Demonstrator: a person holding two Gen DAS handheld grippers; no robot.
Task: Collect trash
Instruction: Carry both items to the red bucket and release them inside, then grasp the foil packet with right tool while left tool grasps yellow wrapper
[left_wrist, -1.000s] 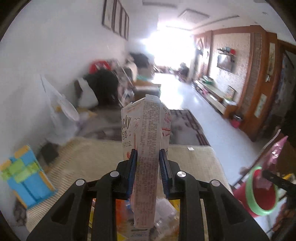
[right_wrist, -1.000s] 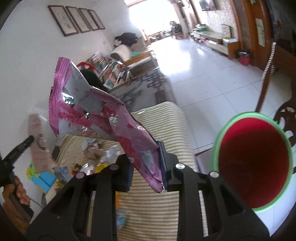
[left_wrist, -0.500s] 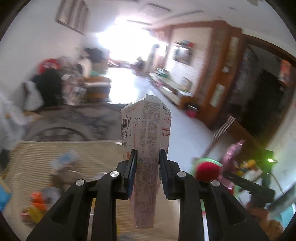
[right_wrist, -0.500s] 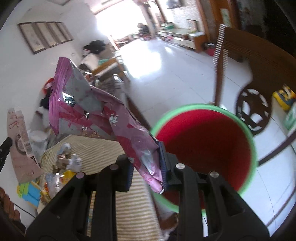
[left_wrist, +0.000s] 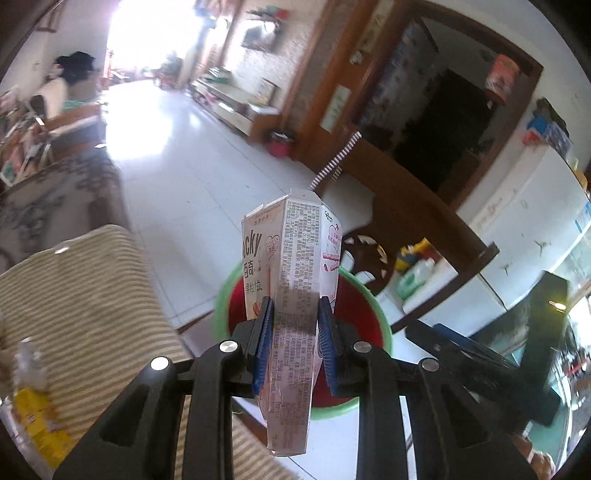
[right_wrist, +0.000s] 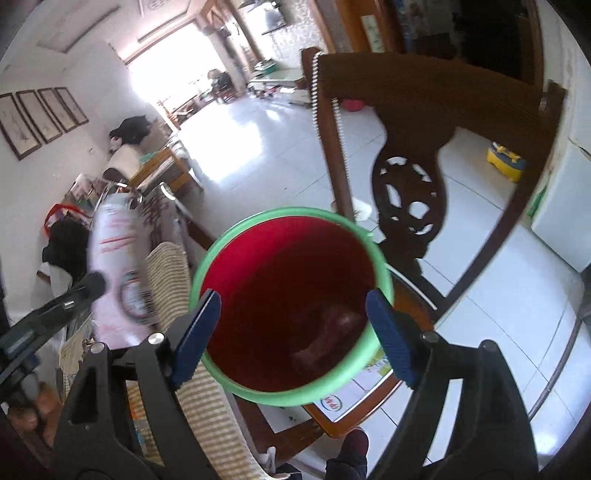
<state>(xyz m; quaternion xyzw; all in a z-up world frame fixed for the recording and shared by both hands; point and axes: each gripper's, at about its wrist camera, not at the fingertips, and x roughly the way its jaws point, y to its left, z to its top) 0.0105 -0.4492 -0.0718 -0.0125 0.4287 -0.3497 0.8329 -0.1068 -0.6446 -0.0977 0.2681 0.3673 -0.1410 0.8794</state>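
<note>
Since 0.5 s ago the crumpled purple foil wrapper has left the right gripper (right_wrist: 291, 332), whose jaws are now spread wide and empty directly above the red plastic bucket with a green rim (right_wrist: 280, 218); a dark shape low inside the bucket may be that wrapper, though I cannot tell. The left gripper (left_wrist: 293, 347) has swung over from the striped cloth counter (left_wrist: 85, 302) beside the bucket and is clenched on the flattened pink-and-white cardboard snack box (left_wrist: 291, 291), holding it upright over the bucket mouth, probably so that 1 release drops it straight in.
</note>
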